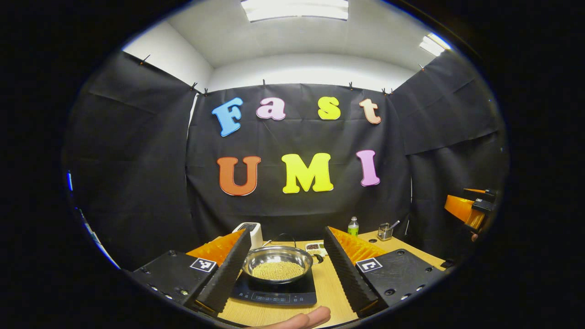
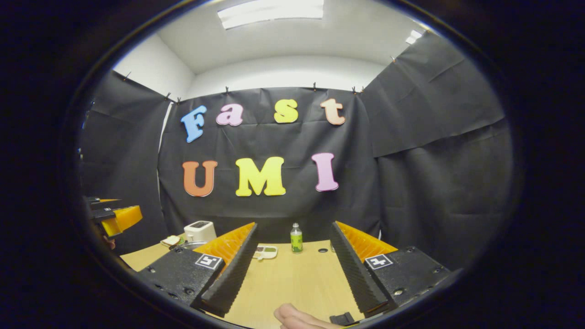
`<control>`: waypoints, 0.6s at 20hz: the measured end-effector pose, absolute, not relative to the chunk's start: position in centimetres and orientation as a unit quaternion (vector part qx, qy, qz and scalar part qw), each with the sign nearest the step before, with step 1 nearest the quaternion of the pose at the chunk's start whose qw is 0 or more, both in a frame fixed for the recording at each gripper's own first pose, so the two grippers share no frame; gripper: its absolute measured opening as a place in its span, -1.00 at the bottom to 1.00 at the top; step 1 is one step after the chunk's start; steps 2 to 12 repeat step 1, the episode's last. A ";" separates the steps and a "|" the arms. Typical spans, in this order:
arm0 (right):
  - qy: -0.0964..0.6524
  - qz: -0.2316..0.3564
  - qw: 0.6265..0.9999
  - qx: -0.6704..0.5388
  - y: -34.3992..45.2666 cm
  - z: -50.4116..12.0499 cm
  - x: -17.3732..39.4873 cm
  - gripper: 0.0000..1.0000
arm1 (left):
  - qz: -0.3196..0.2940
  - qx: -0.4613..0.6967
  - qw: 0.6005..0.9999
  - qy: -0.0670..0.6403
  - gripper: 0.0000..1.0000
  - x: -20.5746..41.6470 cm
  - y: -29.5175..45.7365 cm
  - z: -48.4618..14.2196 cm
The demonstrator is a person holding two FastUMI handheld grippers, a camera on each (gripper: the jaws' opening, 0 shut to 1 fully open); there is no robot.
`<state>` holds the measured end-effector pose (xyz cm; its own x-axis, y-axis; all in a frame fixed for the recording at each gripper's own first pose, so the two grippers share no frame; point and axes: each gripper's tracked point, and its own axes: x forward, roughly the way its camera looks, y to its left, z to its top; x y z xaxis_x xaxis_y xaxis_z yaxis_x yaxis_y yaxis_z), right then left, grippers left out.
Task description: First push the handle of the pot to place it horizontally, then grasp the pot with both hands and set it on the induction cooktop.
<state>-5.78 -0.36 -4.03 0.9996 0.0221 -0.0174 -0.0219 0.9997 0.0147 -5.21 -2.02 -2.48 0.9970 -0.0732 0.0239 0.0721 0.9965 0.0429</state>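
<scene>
- Left gripper (image 1: 283, 269): in the left gripper view its two fingers stand wide apart with nothing between them, raised above the table (image 1: 329, 292) and aimed at the cooktop. A fingertip of the person's hand (image 1: 304, 318) shows at the bottom edge.
- Right gripper (image 2: 292, 269): in the right gripper view its jaws are likewise spread and empty, over bare table — the person's hand (image 2: 297, 317) shows below.
- Pot (image 1: 277, 264): a shallow, shiny metal pan holding a layer of small pale grains. It already sits on the dark induction cooktop (image 1: 274, 292), framed between the left gripper's fingers but well clear of them.
- Handle (image 1: 279, 237): a thin wire bail seems to arc over the far rim; whether it lies flat cannot be told.
- Handling judgement: stiff and thin-walled, probably light apart from its load; the polished rim looks slippery — opposite rim edges are the sound places to grip, kept level so the grains do not spill.
- Beyond: a white appliance (image 1: 250, 230), a small dish (image 1: 315, 249), a green bottle (image 1: 353, 226) and a cup of utensils (image 1: 385, 232) near the wall.
</scene>
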 end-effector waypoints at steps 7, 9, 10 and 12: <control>0.009 0.011 1.000 0.007 -0.4 -4.0 -5.7 0.94 | -0.036 0.023 0.999 -0.012 0.90 -5.2 -1.9 -2.6; 0.009 0.011 1.000 0.007 -0.4 -4.0 -5.7 0.94 | -0.036 0.023 0.999 -0.012 0.90 -5.2 -1.9 -2.6; 0.009 0.011 1.000 0.007 -0.4 -4.0 -5.7 0.94 | -0.036 0.023 0.999 -0.012 0.90 -5.2 -1.9 -2.6; 0.009 0.011 1.000 0.007 -0.4 -4.0 -5.7 0.94 | -0.036 0.023 0.999 -0.012 0.90 -5.2 -1.9 -2.6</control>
